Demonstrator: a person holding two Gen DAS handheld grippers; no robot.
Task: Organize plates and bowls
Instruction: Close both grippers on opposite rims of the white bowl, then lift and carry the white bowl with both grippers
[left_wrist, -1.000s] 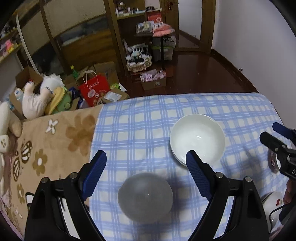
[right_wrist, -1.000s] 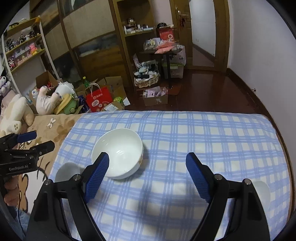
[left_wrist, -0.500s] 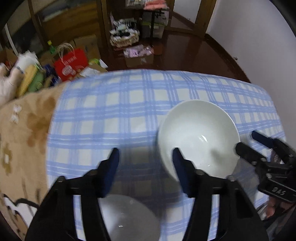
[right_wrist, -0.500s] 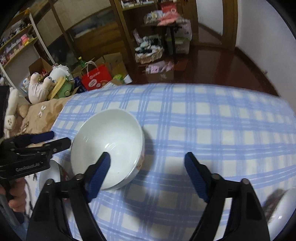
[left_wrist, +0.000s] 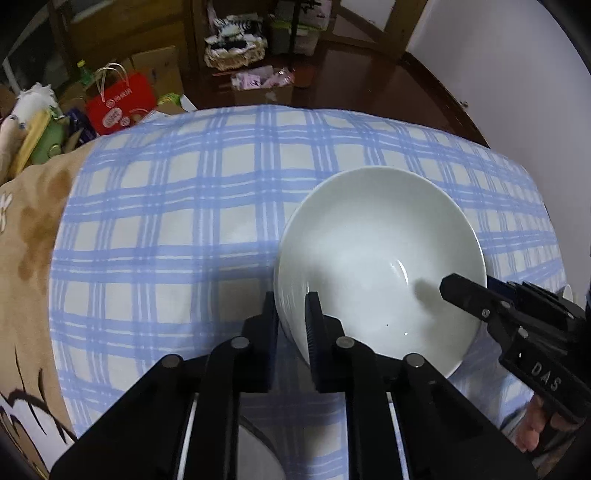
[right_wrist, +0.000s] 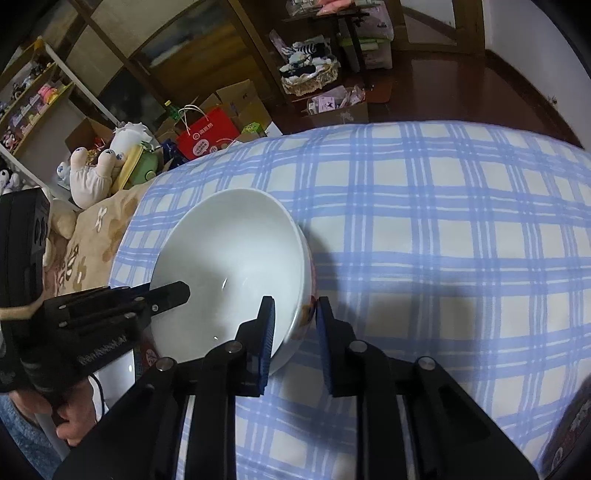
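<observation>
Your left gripper (left_wrist: 291, 308) and right gripper (right_wrist: 294, 318) each have jaws that have just been closing, now pinched on opposite sides of the white bowl's (left_wrist: 380, 258) rim, one finger inside, one outside. The bowl sits on the blue checked cloth (left_wrist: 166, 206) covering the desk.

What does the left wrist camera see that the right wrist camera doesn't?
Left wrist only: the left gripper closed on the white bowl's near rim, and a plain outer wall.
Right wrist only: a colourful pattern on the bowl's outside, and toy shelves.
Both: the bowl, checked cloth, red bag, each gripper's jaws on opposite rims.
</observation>
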